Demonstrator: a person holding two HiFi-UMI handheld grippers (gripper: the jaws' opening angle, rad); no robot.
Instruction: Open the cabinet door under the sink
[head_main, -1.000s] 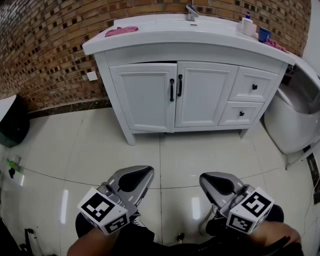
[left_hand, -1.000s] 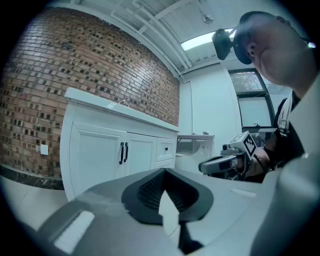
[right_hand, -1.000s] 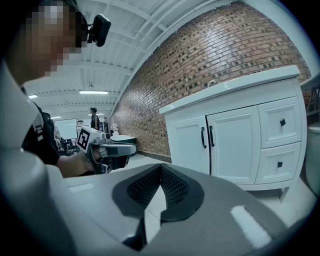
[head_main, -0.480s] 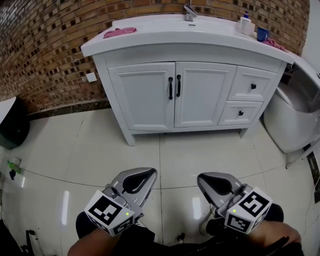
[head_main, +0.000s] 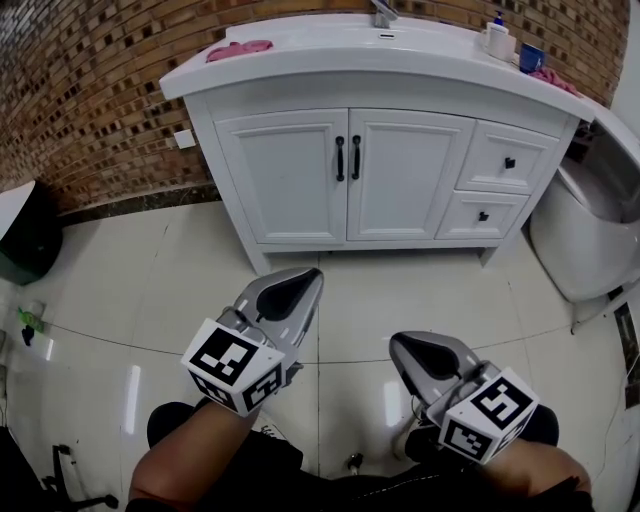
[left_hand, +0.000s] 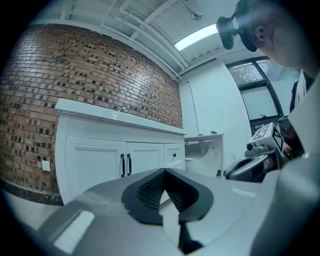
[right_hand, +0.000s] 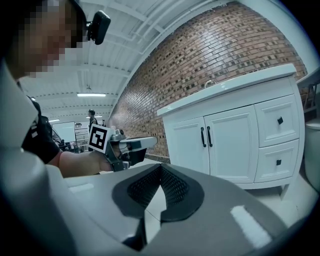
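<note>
A white vanity (head_main: 400, 95) stands against the brick wall, its two cabinet doors (head_main: 290, 175) (head_main: 405, 175) shut, with two black bar handles (head_main: 347, 157) side by side at the middle seam. The same handles (left_hand: 125, 164) (right_hand: 205, 136) show in both gripper views. My left gripper (head_main: 305, 280) is shut and empty, held out over the floor tiles well short of the doors. My right gripper (head_main: 402, 350) hangs lower and nearer to me, shut, nothing between its jaws.
Two small drawers (head_main: 508, 160) fill the vanity's right side. On the countertop lie a pink cloth (head_main: 238, 47), a soap bottle (head_main: 495, 38) and a blue cup (head_main: 530, 57). A white toilet (head_main: 590, 220) stands at the right, a dark bin (head_main: 25, 235) at the left.
My left gripper has moved forward toward the cabinet and risen a little. The right gripper has stayed put. The head view has shifted slightly closer to the vanity.
</note>
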